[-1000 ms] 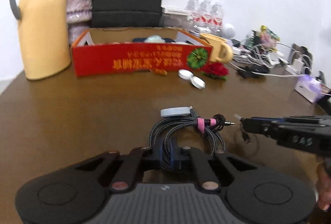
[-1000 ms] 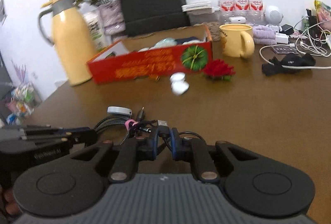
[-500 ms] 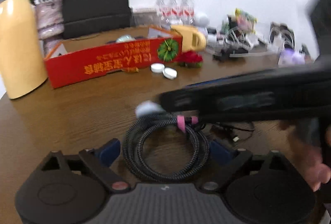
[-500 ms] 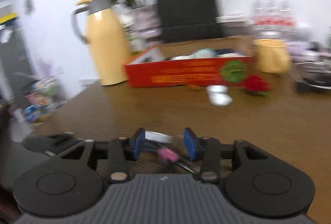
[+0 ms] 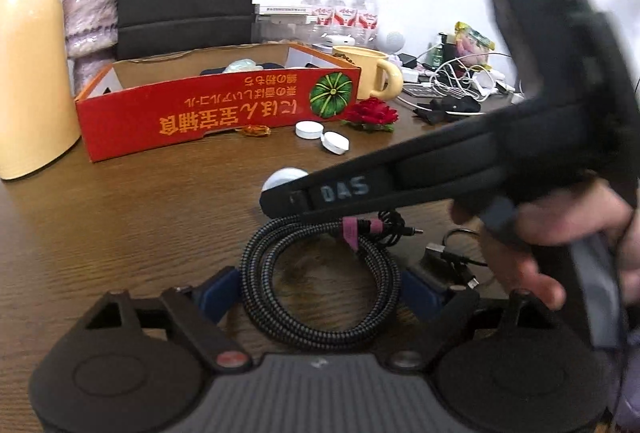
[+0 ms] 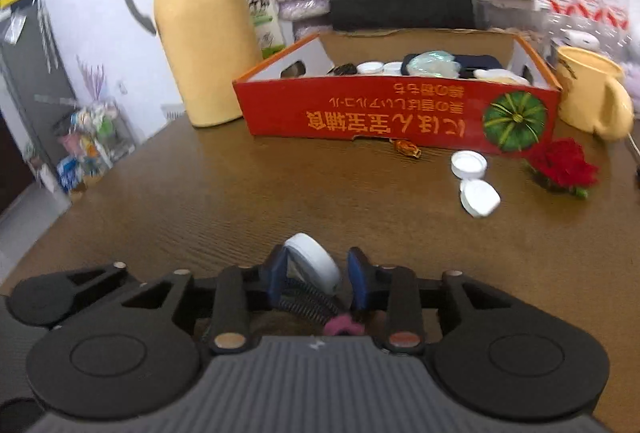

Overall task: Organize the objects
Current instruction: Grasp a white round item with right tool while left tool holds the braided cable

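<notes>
Right fingers (image 6: pixel 316 283) pinch the charger cable (image 5: pixel 320 281); left fingers (image 5: pixel 320 285), spread wide, are closing.

Black-and-grey braided cable (image 5: pixel 320 273) with pink tie (image 5: pixel 350 229); red box (image 5: pixel 218 113) with green pumpkin print.

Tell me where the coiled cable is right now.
The cable lies on the table between the open left tongs, in front of the red box.

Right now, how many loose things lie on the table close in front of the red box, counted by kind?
White caps: 2
Red flower: 1
Amber wrapped candy: 1
Total: 4
</notes>
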A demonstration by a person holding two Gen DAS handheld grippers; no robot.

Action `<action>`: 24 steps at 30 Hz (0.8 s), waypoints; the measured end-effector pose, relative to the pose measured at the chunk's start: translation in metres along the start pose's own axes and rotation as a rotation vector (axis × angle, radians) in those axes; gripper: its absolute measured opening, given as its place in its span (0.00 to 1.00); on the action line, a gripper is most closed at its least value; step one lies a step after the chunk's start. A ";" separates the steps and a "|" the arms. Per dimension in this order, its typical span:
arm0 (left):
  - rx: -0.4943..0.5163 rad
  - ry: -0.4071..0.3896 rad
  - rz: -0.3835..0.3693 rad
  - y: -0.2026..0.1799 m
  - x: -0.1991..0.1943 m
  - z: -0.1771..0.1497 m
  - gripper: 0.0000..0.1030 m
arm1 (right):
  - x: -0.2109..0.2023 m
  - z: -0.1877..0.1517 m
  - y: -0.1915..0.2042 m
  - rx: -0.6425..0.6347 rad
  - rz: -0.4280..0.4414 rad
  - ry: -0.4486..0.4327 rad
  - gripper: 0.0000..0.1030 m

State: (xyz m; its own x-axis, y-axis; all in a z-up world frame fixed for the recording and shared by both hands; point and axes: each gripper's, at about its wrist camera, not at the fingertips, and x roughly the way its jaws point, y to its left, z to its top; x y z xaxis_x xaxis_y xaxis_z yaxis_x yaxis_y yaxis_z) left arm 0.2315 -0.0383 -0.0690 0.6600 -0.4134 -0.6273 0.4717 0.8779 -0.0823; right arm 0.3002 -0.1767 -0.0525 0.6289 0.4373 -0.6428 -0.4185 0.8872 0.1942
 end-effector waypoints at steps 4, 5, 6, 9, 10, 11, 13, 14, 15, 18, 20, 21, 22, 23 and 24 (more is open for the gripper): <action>-0.010 0.002 0.021 0.004 -0.007 -0.003 0.82 | -0.005 0.002 0.004 -0.001 -0.117 -0.078 0.09; -0.017 -0.005 0.034 0.007 -0.011 -0.004 0.53 | -0.015 0.003 0.005 0.015 -0.136 -0.117 0.09; -0.029 -0.026 0.060 0.013 -0.020 -0.006 0.27 | -0.027 0.004 0.004 0.029 -0.138 -0.152 0.09; -0.128 -0.018 0.039 0.038 -0.036 -0.017 0.28 | -0.061 -0.001 -0.001 0.048 -0.122 -0.198 0.09; -0.139 -0.022 0.050 0.042 -0.041 -0.022 0.40 | -0.068 -0.006 -0.002 0.050 -0.125 -0.193 0.09; -0.128 -0.041 0.070 0.040 -0.047 -0.028 0.60 | -0.073 -0.015 -0.004 0.052 -0.134 -0.176 0.09; -0.100 -0.048 0.079 0.033 -0.054 -0.032 0.86 | -0.078 -0.033 -0.005 0.062 -0.152 -0.145 0.09; -0.089 -0.067 0.058 0.030 -0.057 -0.033 0.90 | -0.081 -0.042 -0.005 0.067 -0.162 -0.131 0.09; -0.076 -0.088 0.031 0.025 -0.060 -0.031 0.90 | -0.084 -0.050 -0.006 0.074 -0.173 -0.123 0.09; -0.041 -0.079 0.005 0.012 -0.053 -0.024 1.00 | -0.095 -0.068 -0.004 0.106 -0.160 -0.104 0.09; 0.005 -0.051 0.011 0.000 -0.038 -0.021 1.00 | -0.101 -0.076 0.003 0.091 -0.132 -0.093 0.09; 0.023 -0.023 0.027 -0.005 -0.029 -0.019 1.00 | -0.102 -0.079 0.006 0.079 -0.125 -0.087 0.09; 0.030 0.007 0.040 -0.007 -0.021 -0.017 1.00 | -0.103 -0.081 0.009 0.072 -0.124 -0.084 0.09; 0.031 0.030 0.053 -0.008 -0.016 -0.014 1.00 | -0.103 -0.083 0.010 0.072 -0.127 -0.080 0.09; 0.026 0.032 0.067 -0.008 -0.014 -0.013 1.00 | -0.103 -0.085 0.011 0.074 -0.127 -0.075 0.09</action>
State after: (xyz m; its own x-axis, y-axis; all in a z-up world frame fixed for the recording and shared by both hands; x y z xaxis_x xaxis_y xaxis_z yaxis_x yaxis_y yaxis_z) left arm 0.2110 -0.0363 -0.0698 0.6717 -0.3458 -0.6551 0.4427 0.8964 -0.0193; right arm 0.1750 -0.2245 -0.0466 0.7221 0.3282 -0.6090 -0.2845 0.9433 0.1710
